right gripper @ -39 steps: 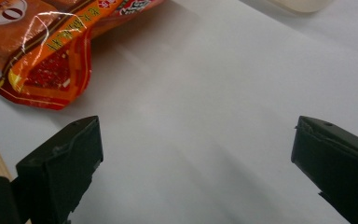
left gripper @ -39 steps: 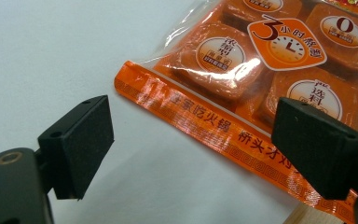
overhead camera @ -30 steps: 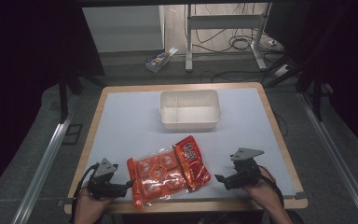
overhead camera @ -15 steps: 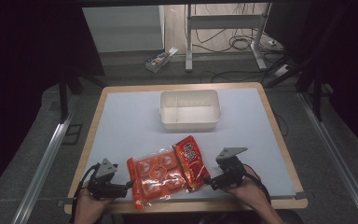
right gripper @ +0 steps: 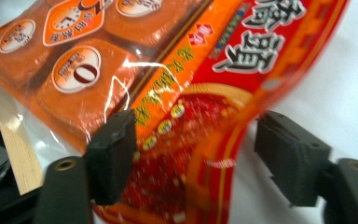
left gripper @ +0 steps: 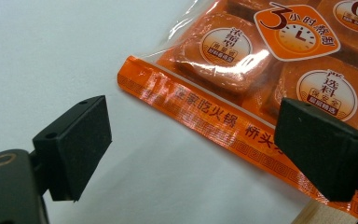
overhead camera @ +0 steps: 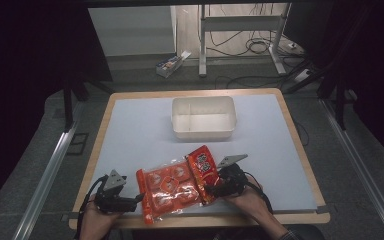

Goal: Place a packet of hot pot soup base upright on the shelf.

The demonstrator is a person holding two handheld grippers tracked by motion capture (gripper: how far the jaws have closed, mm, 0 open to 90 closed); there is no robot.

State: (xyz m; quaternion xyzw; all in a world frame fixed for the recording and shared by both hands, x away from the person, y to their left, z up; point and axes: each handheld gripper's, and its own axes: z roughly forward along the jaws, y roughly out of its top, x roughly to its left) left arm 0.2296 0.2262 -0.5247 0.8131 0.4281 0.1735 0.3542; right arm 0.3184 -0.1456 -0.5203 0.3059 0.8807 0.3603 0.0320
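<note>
Your right gripper (right gripper: 196,154), jaws just closing but not yet pinching, straddles the near end of the glossy red plastic sachet (overhead camera: 203,169) lying on the orange block-filled pouch (overhead camera: 166,186) at the table's near edge; expect a light, limp, slippery film, so grip its flat sealed hem.

Between the white bin (overhead camera: 203,117) and the two packets, a broad strip of bare worktop (overhead camera: 130,140) is left open. The near edge is blocked in the middle by the orange packet (overhead camera: 166,187) and the red packet (overhead camera: 203,170), which overlap.
</note>
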